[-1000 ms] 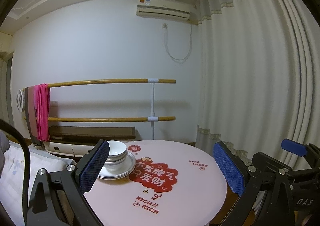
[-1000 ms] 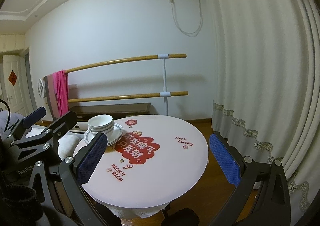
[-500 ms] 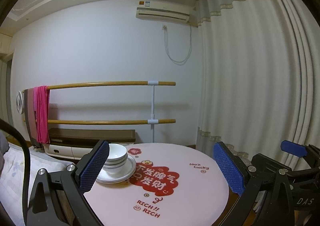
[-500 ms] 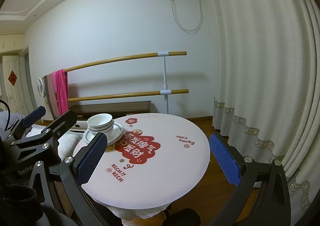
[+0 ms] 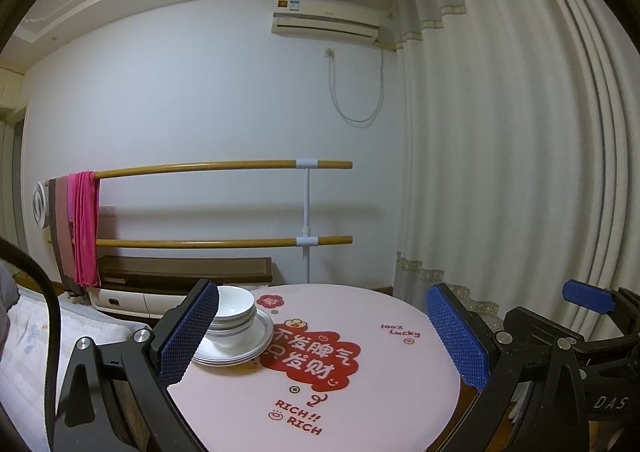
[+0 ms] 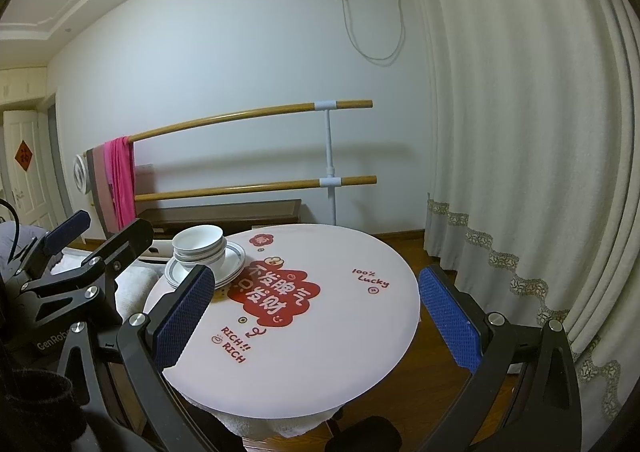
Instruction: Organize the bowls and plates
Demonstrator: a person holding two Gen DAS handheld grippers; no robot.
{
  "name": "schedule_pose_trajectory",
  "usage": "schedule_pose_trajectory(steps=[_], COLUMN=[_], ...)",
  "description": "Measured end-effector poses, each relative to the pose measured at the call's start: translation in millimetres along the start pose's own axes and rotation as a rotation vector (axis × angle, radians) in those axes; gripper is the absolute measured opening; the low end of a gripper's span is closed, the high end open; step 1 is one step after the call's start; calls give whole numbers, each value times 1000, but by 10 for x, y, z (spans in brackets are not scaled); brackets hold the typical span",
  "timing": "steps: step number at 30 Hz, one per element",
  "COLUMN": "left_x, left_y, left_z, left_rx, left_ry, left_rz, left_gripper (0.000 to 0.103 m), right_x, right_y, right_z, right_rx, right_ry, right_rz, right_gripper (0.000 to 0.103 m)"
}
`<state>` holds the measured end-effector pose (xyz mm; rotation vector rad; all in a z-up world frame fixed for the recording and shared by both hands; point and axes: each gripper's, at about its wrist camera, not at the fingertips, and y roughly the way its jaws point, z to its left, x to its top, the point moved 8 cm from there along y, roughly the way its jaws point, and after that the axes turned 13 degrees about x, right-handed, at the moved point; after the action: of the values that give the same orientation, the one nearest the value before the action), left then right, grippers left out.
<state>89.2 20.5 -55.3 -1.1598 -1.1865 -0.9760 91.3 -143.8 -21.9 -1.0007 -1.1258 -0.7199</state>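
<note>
White bowls (image 5: 234, 312) (image 6: 199, 246) are nested on a stack of grey-rimmed white plates (image 5: 256, 344) (image 6: 232, 260) at the far left of a round pink table (image 5: 400, 364) (image 6: 340, 332). My left gripper (image 5: 322, 336) is open and empty, held back above the table's near side, its left pad partly covering the stack. My right gripper (image 6: 316, 312) is open too, nothing between its blue pads. The left gripper's frame (image 6: 80, 272) shows at the left of the right wrist view.
A red sticker with lettering (image 6: 272, 292) covers the table's middle. Behind stand wooden ballet bars (image 6: 256, 112) with a pink cloth (image 6: 120, 176), a low dark bench (image 5: 180, 268), and white curtains (image 6: 520, 132) at right. A bed (image 5: 32, 332) lies at left.
Both views have shifted slightly: the table and stack sit a little lower in the left wrist view and the right one has drawn marginally closer. Both grippers stay open and empty.
</note>
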Motion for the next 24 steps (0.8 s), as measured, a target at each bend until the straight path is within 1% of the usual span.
schedule_pose_trajectory(steps=[17, 24], left_x=[14, 18], left_y=[-17, -3], left_z=[-39, -47], left_rx=[-6, -10], left_ry=[4, 4], left_rz=[-4, -3], left_gripper=[102, 102], right_x=[-59, -33], right_y=[-84, -103], right_z=[-70, -87], right_rx=[-10, -17], right_ry=[5, 10], right_rz=[-3, -1], right_gripper=[103, 103])
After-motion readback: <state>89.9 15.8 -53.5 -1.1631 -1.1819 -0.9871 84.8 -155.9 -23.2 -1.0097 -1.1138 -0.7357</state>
